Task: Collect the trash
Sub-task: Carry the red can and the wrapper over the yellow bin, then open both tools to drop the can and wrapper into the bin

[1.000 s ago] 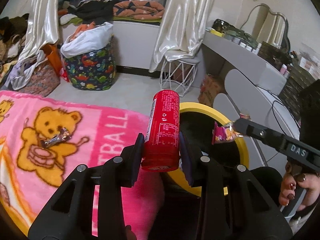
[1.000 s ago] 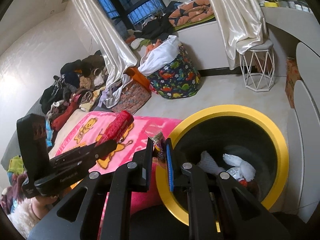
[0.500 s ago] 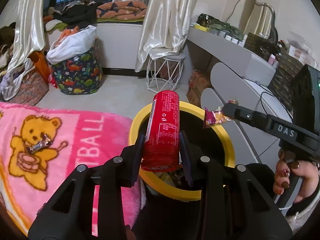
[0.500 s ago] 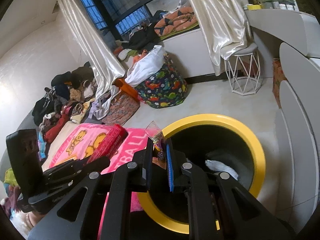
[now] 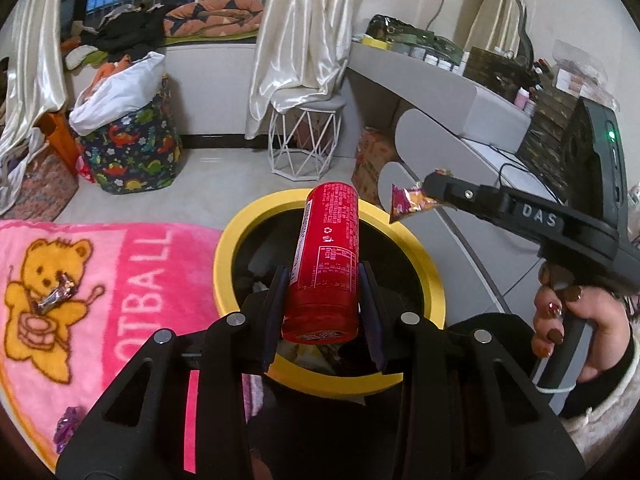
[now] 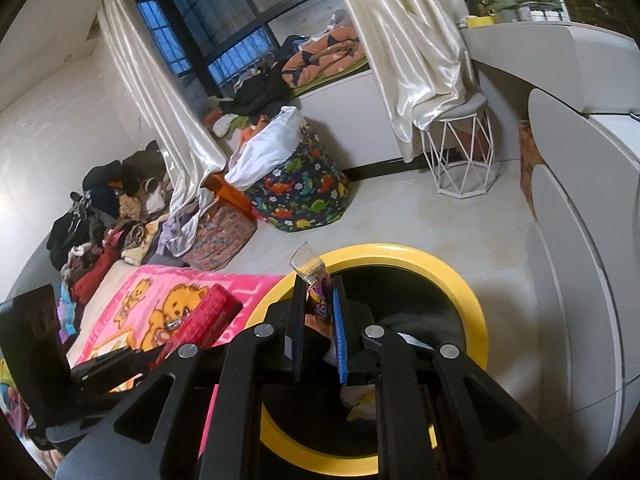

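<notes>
Trash is hanging over the yellow-rimmed bin (image 5: pixel 434 280), ready for dropping: the left gripper (image 5: pixel 322 300) is clamping a red can (image 5: pixel 326 256), the right gripper (image 6: pixel 318 320) pinching a snack wrapper (image 6: pixel 316 284).

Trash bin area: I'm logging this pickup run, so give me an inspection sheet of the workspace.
Surface: pink bear blanket, beside the bin.
Job's things: red can and snack wrapper held over the yellow-rimmed bin; foil wrapper on the blanket.
Clutter: purple scrap on the blanket edge.
Grippers: left tool shut on the can; right tool shut on the snack wrapper.
Cables: black cord on the white desk.
Surroundings: dinosaur-print basket, wire stool, curtains.
</notes>
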Available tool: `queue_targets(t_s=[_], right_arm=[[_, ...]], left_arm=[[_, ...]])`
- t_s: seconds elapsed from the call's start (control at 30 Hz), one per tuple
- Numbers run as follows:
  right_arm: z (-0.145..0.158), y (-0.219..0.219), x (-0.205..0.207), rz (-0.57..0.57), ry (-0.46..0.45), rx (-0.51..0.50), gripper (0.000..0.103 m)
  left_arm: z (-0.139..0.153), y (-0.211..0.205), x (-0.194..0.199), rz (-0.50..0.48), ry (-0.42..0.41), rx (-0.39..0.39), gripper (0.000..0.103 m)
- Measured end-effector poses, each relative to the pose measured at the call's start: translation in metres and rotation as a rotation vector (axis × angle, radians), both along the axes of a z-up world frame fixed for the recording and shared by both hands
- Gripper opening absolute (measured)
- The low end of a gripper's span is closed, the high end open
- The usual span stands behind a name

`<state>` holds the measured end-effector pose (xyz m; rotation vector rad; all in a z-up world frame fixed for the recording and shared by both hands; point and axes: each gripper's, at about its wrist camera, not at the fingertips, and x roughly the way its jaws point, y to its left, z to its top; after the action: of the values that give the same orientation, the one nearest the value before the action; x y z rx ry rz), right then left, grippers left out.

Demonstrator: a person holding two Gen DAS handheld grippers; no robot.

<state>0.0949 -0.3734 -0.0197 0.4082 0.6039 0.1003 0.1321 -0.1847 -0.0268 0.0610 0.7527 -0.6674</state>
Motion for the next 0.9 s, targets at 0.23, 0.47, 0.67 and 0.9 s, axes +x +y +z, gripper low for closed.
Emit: queue_targets(t_s=[0.23,0.47,0.67,0.9], right_arm=[[-0.004,-0.012,-0.001,-0.039,0.002,0.0,0.012],[-0.008,-0.019,0.001,-0.061,0.007,0.01,0.012],[-0.012,-0.019,0.002,-0.063,0.014,0.01,0.012],[-0.021,-0.015,0.008,-0.038,0.044,0.028,0.012]], left_arm=[[-0.006,-0.013,-0.006,-0.045,0.02,0.011,0.028],[-0.018,-0.03,-0.013,-0.089,0.046,0.03,0.025],[-0.026,-0.041,-0.013,-0.109,0.063,0.046,0.025],[-0.039,-0.052,-0.003,-0.116,0.102,0.064,0.025]])
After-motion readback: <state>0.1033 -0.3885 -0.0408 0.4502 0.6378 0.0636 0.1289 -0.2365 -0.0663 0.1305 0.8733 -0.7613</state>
